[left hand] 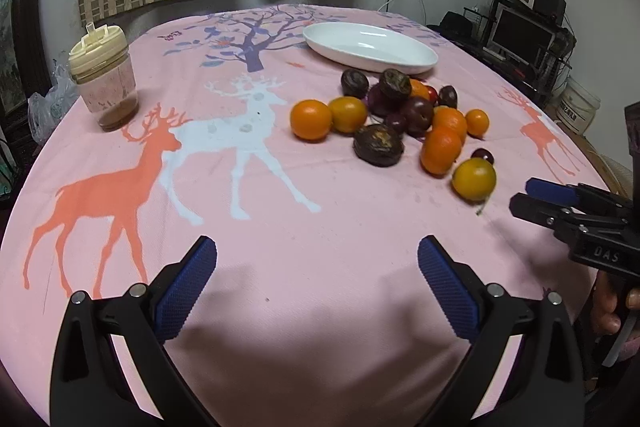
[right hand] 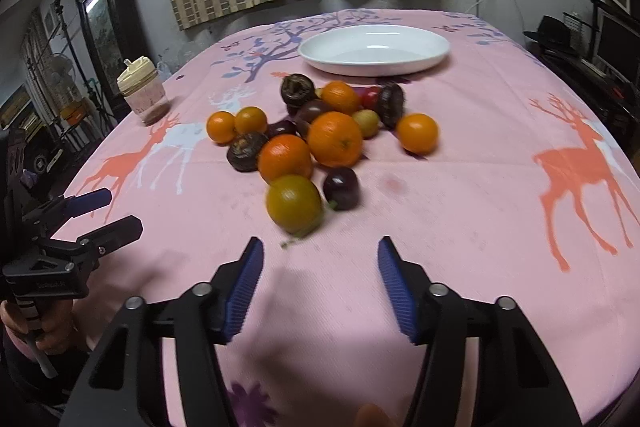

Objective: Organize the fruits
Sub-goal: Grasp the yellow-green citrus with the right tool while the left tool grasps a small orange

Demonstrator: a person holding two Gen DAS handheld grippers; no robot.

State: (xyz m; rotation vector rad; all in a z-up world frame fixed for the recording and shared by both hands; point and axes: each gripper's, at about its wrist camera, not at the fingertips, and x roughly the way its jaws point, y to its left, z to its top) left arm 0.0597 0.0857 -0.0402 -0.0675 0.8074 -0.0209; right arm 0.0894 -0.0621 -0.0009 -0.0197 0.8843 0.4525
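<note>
A pile of fruit (right hand: 324,131) lies mid-table: several oranges, dark passion fruits and plums. It also shows in the left wrist view (left hand: 400,119). A yellowish orange (right hand: 294,203) and a dark plum (right hand: 341,187) lie nearest my right gripper (right hand: 320,251), which is open and empty just short of them. An empty white oval plate (right hand: 374,51) stands behind the pile; it also shows in the left wrist view (left hand: 370,47). My left gripper (left hand: 316,255) is open and empty over bare cloth, left of the pile.
A lidded plastic jar (left hand: 105,79) with brown contents stands at the table's left side. The pink deer-print tablecloth (left hand: 248,187) covers the table. A curtain hangs behind; shelves with a monitor (left hand: 520,35) stand to the right.
</note>
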